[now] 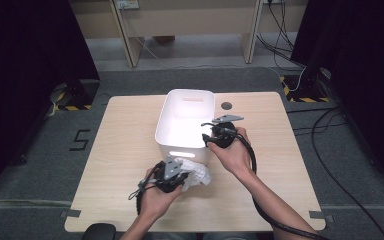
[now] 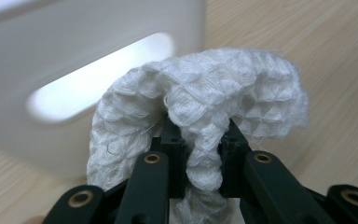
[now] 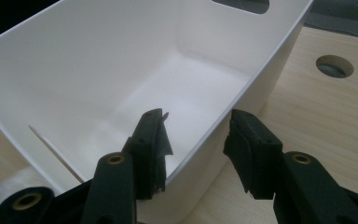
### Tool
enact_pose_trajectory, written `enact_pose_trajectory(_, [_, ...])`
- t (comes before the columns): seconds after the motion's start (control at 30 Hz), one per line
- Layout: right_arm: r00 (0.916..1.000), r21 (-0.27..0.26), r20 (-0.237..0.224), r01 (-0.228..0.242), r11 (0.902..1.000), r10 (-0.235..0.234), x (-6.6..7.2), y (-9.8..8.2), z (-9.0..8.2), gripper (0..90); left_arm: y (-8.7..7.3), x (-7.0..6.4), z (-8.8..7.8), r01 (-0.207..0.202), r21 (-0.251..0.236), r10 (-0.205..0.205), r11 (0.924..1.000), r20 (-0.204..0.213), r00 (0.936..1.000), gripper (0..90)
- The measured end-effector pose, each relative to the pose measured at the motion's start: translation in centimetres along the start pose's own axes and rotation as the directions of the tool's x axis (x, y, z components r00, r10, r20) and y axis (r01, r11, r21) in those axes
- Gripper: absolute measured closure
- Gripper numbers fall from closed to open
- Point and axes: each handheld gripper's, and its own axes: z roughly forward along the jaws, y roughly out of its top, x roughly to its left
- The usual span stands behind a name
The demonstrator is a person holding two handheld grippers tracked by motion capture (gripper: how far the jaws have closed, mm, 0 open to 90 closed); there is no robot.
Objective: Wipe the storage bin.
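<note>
- The surface (image 1: 120, 150) carried a white bin (image 1: 182, 127) near its middle, a little toward the far edge.
- A white waffle-weave cloth (image 1: 196, 175) sat bunched just beside the bin's near wall, toward my edge of the surface.
- My left hand-held gripper (image 2: 200, 154) was clamped tight on a fold of that cloth.
- My right hand-held gripper (image 3: 196, 144) stood wide apart astride the bin's right rim, gripping nothing.

Two hand-held grippers, one clamped, one spread.
The left gripper (image 1: 172, 176) sits low near the body with jaws pinched close; the right gripper (image 3: 196, 140), forearm angled inward, has its jaws set wide apart.
</note>
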Motion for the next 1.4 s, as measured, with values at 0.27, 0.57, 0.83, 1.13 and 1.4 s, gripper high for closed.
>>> enact_pose_trajectory(0.27, [1.0,0.029,0.004,-0.002,0.9996,0.002,-0.1,0.5,0.3,56.9,-2.5,4.7,-5.5,0.085,-0.01,-0.086,0.9963,-0.13,0.9877,76.5])
enact_pose_trajectory(0.57, [0.9996,0.051,-0.012,0.028,0.9983,-0.027,-0.4,0.9,0.5,68.1,-3.7,8.9,-8.8,0.155,-0.042,-0.16,0.9871,-0.249,0.9552,76.5])
enact_pose_trajectory(0.83, [0.9805,0.126,-0.037,0.196,0.9724,-0.193,-1.9,1.6,0.0,86.9,-2.8,11.2,-8.0,0.152,-0.034,-0.155,0.9878,-0.299,0.9416,76.3])
enact_pose_trajectory(1.13, [0.9808,0.071,-0.072,0.186,0.9799,-0.181,-2.2,1.9,-3.0,71.9,-1.1,14.8,-4.4,0.157,0.004,-0.146,0.9876,-0.348,0.9262,76.1])
enact_pose_trajectory(1.4, [0.992,0.131,-0.065,0.116,0.9847,-0.108,-2.7,0.6,-3.5,72.0,-0.4,16.4,-2.8,0.173,-0.008,-0.165,0.9848,-0.353,0.9211,76.0])
